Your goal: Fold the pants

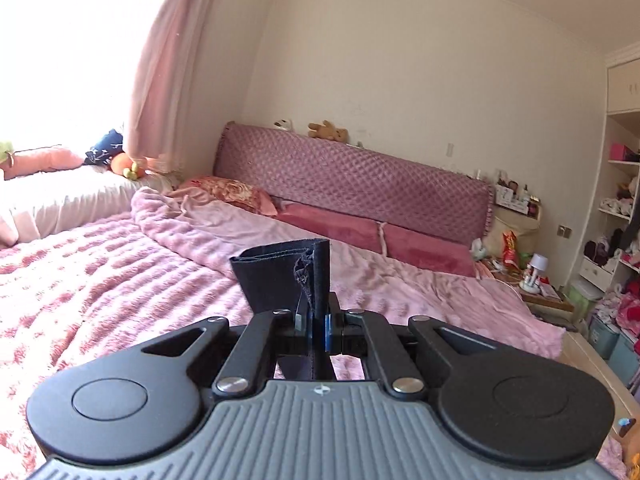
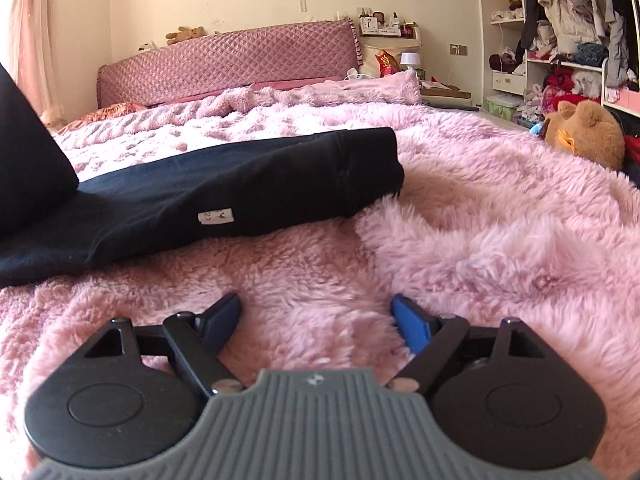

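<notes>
Left gripper (image 1: 318,322) is what we are clamping tight on a folded dark edge of the black pants (image 2: 224,184); that fold is standing up above the jaws, and the cloth below them is hidden by the gripper body. We are holding the right gripper (image 2: 318,320) spread wide with nothing between its fingers, hovering over the fluffy pink blanket (image 2: 480,208) just in front of the pants. On that blanket the pants are lying flat, their left part cut off by the frame, a small white label (image 2: 216,217) showing, its writing unreadable.
</notes>
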Motion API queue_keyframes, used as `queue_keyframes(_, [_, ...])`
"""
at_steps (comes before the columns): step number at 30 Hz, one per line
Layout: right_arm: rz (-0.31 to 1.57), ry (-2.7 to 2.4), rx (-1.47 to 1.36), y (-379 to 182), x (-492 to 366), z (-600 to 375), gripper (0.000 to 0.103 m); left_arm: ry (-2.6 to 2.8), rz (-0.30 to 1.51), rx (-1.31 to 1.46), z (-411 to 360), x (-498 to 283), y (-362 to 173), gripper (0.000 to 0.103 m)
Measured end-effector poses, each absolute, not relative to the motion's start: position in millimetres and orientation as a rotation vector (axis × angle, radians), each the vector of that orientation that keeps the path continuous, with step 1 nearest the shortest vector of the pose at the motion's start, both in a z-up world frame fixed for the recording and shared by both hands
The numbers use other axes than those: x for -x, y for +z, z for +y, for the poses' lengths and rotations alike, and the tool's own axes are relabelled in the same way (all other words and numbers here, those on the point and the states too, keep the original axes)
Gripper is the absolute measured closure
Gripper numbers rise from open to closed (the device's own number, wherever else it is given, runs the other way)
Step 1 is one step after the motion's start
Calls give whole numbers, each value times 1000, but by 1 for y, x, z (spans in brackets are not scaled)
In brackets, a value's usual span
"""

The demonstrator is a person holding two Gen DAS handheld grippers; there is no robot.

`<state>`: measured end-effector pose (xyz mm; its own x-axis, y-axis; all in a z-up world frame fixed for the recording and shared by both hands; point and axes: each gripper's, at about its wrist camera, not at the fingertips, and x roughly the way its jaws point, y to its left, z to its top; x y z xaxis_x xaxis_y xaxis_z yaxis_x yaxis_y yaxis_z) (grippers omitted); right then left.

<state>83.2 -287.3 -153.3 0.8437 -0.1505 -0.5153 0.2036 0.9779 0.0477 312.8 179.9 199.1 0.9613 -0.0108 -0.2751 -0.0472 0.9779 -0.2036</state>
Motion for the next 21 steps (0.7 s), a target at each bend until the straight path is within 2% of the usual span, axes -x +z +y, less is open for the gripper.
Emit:
queue_keyframes(6, [540,-203,-81,-156,-87,-284,23,126,222,242,264,-332,216,98])
queue_keyframes(9, [548,-208,-65,-157,-89,-281,23,162,196,163,275,-339,223,99])
queue_keyframes(11, [549,-206,-68,-159,-90,-282,23,117,171,211,274,-338,225,99])
queue_keyframes(13, [547,-202,-78,-160,-91,-283,22,67,160,227,259,-336,220,99])
queue_keyframes(17, [538,-192,-93,-161,-90,-286,22,102,178,38,194,-330,196,99])
queue_keyframes(21, [522,-178,-104,-165,-88,-289,21,33,219,60,131,-316,179,99])
